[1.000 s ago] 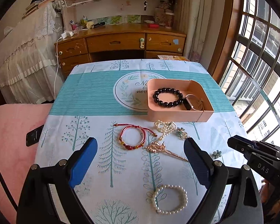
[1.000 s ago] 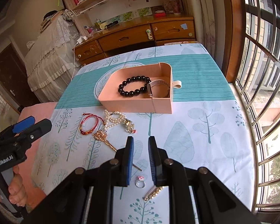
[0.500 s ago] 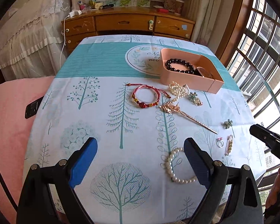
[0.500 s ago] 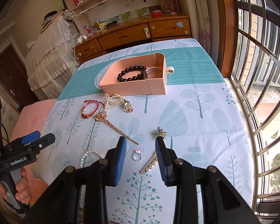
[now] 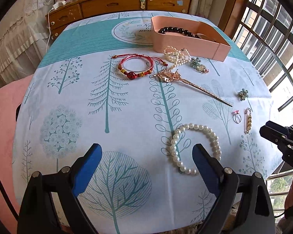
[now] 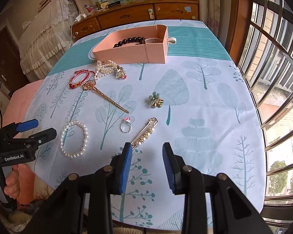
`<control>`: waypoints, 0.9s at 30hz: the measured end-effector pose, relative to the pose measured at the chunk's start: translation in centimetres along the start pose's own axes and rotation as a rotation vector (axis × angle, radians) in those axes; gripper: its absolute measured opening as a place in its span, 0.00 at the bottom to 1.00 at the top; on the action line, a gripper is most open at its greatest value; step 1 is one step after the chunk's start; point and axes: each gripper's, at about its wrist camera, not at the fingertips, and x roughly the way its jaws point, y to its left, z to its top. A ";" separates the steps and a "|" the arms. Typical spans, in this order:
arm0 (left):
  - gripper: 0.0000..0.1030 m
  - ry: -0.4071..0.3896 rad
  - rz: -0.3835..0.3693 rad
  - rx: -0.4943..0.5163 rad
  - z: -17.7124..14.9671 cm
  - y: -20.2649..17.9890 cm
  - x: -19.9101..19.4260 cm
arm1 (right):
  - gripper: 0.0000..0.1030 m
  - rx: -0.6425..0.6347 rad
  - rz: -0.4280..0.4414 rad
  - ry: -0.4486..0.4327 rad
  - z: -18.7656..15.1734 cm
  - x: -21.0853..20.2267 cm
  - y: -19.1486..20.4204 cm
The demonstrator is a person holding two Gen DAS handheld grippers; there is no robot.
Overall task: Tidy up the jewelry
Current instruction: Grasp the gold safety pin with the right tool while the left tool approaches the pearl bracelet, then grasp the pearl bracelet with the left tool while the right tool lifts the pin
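Both tongs, left (image 5: 146,163) and right (image 6: 147,163), agape

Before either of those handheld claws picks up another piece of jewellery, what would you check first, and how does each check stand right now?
1. Left gripper open and empty: ok, jaws wide, nothing between them.
2. Right gripper open and empty: ok, its jaws have just been opening, nothing between them.
3. White pearl bracelet lined up with the left gripper: not ok, it lies by the right-hand finger, off centre.
4. Gold pearl-set safety-pin brooch lined up with the right gripper: not ok, its lower end lies by the left-hand finger.
5. Pink open cardboard box has room: ok, only a black bead bracelet and a pale band show inside.
6. Silver ring with pink stone clear of the brooch: ok, apart.
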 end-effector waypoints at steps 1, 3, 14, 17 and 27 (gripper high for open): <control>0.90 0.007 -0.004 0.000 0.1 -0.1 0.2 | 0.32 -0.003 0.004 0.004 0.1 0.1 0.1; 0.89 0.028 -0.021 -0.005 0.2 -0.2 0.7 | 0.32 -0.006 0.008 0.015 0.4 0.5 0.2; 0.59 0.087 -0.043 0.020 0.8 -1.3 2.6 | 0.32 0.080 0.053 0.091 1.8 2.8 -0.9; 0.59 0.087 -0.025 0.050 1.0 -1.9 2.8 | 0.31 0.023 0.017 0.086 2.1 3.1 0.2; 0.59 0.091 -0.016 0.100 1.7 -3.1 3.0 | 0.07 -0.167 -0.061 0.078 2.3 3.5 2.5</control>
